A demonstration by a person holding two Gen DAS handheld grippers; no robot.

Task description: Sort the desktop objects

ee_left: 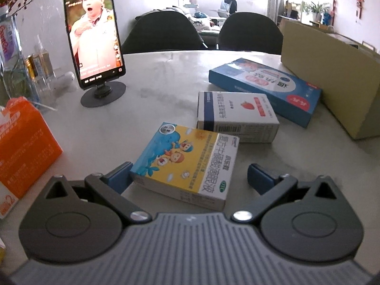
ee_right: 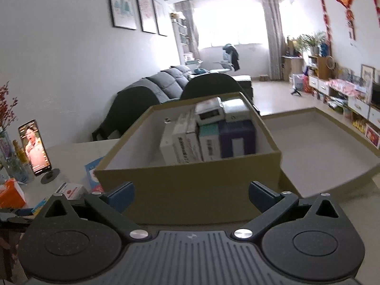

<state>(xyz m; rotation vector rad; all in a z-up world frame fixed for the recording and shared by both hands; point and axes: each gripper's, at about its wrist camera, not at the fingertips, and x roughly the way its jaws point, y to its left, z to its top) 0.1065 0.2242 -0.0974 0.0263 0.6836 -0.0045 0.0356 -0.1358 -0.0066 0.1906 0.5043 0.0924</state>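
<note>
- Roughly, the sorting looks partly done: in the right wrist view a cardboard box (ee_right: pixel 190 190) at the frame's centre already holds several small packets (ee_right: pixel 209 137), stacked against its far right corner.
- Left over on the counter (ee_left: pixel 154 76) are three: a yellow packet (ee_left: pixel 187 163) at lower centre of the left wrist view, a white packet (ee_left: pixel 237 116) just beyond it, and a blue packet (ee_left: pixel 266 87) toward the upper right, near the box wall.
- The left gripper (ee_left: pixel 190 178) has its fingers spread around the yellow packet, one finger touching or almost touching its left end, the other apart from it; nothing is pinched yet.
- The right gripper (ee_right: pixel 190 194) hovers before the box, fingers spread and holding nothing.
- Likely next: the yellow packet goes into the box.
</note>
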